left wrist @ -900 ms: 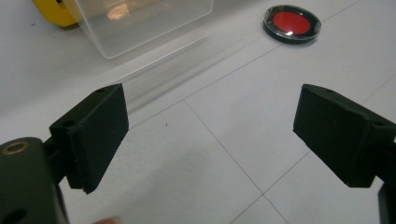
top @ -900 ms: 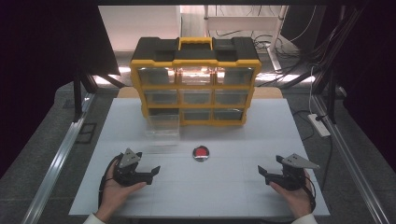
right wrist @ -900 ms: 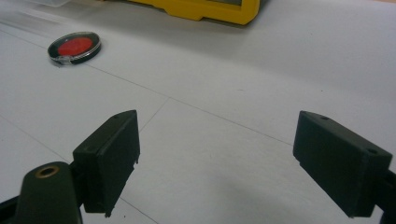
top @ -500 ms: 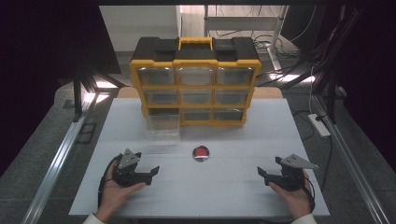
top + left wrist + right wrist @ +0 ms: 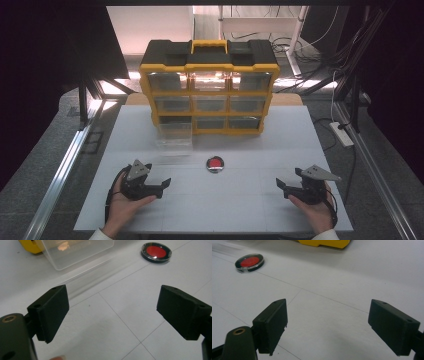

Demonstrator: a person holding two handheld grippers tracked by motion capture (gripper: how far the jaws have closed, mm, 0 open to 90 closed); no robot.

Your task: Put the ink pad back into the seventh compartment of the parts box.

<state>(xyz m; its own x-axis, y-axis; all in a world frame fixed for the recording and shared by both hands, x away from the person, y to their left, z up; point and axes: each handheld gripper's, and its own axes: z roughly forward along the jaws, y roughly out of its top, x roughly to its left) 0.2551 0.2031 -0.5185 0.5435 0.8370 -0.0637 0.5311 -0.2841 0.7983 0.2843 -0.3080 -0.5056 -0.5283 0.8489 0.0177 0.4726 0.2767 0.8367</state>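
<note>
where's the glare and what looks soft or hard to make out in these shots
High view: bright light glares through the top drawers of the yellow organizer, with dark surroundings around the white table. Left gripper view: a highlight sits on the rim of the red disc, and the clear drawer has a faint, low-contrast outline. Right gripper view: the disc looks slightly soft.

A laboratory recording bay: a white desk (image 5: 150, 210) framed by aluminium rails (image 5: 55, 180), dark curtains (image 5: 45, 55) on both sides, bundled cables (image 5: 320, 45) and a power strip (image 5: 341, 134) on the grey floor (image 5: 30, 170), and a yellow drawer organiser (image 5: 209, 87) at the back.
</note>
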